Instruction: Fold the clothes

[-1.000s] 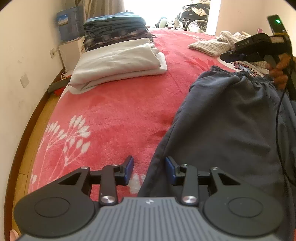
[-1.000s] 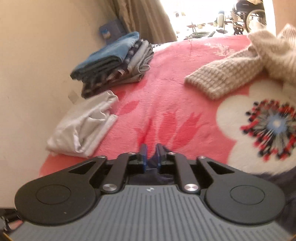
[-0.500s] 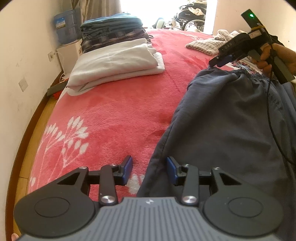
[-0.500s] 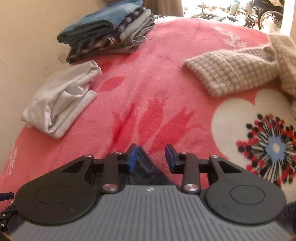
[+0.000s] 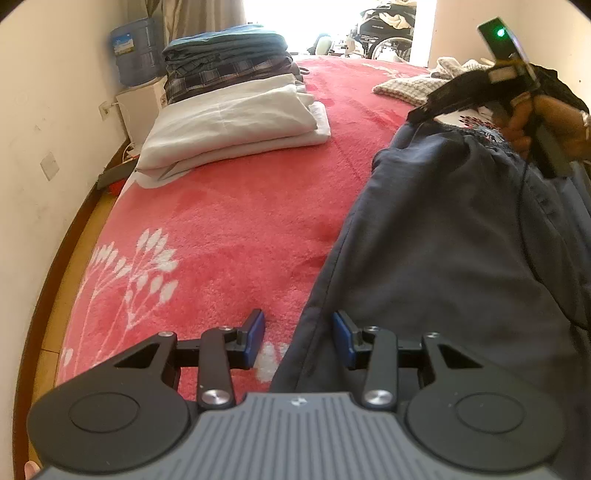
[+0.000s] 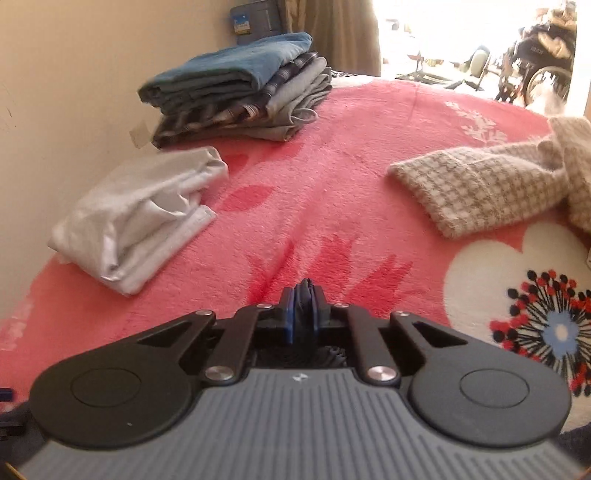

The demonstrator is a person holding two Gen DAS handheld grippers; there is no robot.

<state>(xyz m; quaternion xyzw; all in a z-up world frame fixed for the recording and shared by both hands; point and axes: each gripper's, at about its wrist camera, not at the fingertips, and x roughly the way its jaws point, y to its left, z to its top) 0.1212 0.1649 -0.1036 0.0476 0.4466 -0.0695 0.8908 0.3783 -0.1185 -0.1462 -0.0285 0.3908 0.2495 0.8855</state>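
dark trousers point(image 5: 461, 258): run off the right and bottom edges of the left wrist view; their far end lies under the right tool point(image 5: 419, 114).
right tool's fingertips: in its own view only a small fold of dark cloth point(image 6: 303, 295) shows between the closing jaws.
checked knit garment point(image 6: 480, 188): cut by the right edge.
doorway point(image 5: 332, 22): blown out by glare, details beyond too small to tell.
hand point(image 5: 546, 118): partly behind the tool's handle.

No legible text found; the label on the blue water bottle point(image 5: 136, 51) is too blurred to read.
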